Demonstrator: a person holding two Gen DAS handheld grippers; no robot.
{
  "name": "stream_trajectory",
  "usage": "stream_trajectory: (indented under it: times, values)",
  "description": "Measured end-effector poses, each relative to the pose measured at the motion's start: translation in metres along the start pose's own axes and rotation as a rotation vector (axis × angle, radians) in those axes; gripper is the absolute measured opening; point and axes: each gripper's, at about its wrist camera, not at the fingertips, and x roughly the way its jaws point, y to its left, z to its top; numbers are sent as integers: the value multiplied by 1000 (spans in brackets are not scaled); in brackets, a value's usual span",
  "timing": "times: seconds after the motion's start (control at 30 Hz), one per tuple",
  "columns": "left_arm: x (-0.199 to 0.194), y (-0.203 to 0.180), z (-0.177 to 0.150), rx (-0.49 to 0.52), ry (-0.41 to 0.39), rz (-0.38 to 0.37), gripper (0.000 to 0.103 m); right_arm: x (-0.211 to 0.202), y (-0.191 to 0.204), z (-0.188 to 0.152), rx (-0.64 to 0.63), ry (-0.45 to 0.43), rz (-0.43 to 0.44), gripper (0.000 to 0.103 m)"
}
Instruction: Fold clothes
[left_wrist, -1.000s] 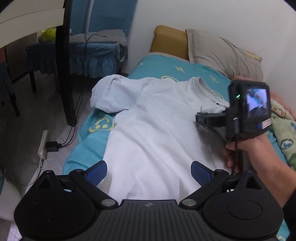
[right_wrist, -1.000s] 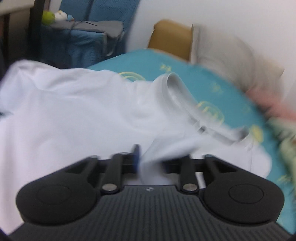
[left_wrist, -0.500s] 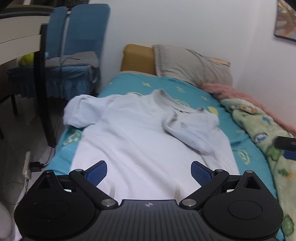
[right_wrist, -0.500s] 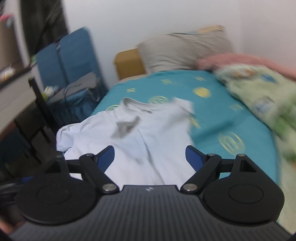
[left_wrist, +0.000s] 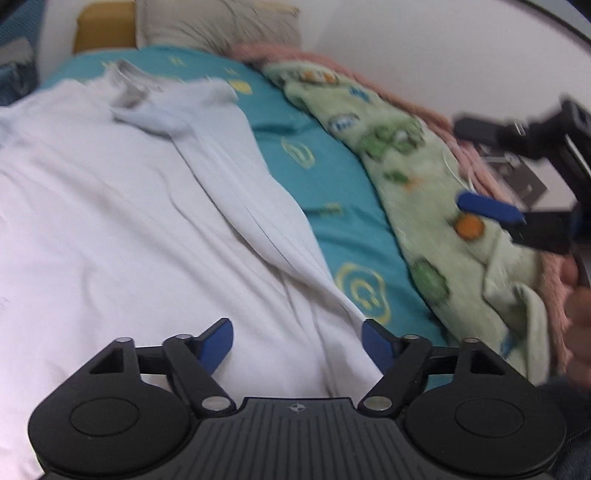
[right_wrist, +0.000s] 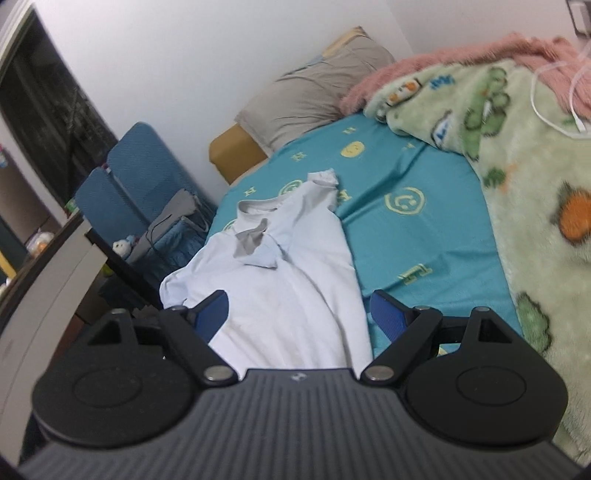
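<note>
Now the pale white cotton T-shirt (left_wrist: 140, 206) lies along the teal bed sheet (left_wrist: 325, 173), collar toward the pillows; the left gripper (left_wrist: 297, 341), closing but empty, is nearer than the open right gripper (right_wrist: 297, 314).

Your left wrist camera looks steeply down, close over the white shirt (left_wrist: 129, 221). Your right wrist camera sits higher and farther back, facing the pillows. Both share the shirt and teal sheet (right_wrist: 424, 236).

White shirt (right_wrist: 280, 280), teal yellow-patterned sheet (right_wrist: 417, 236).
</note>
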Motion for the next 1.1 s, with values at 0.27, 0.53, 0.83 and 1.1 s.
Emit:
stream_trajectory:
  times: [0.27,0.53,0.83,1.1]
  values:
    - [24,-6,-4,-42,70,-205,69,7,-19,-1,104,45,41,85]
    - [52,3,2,-105,96,-214,58,20,-15,-6,100,76,35,85]
    - [28,21,5,-204,71,-236,5,26,-12,-12,83,100,1,85]
    - [-18,64,-6,-397,114,-144,3,29,-14,-13,95,116,-19,85]
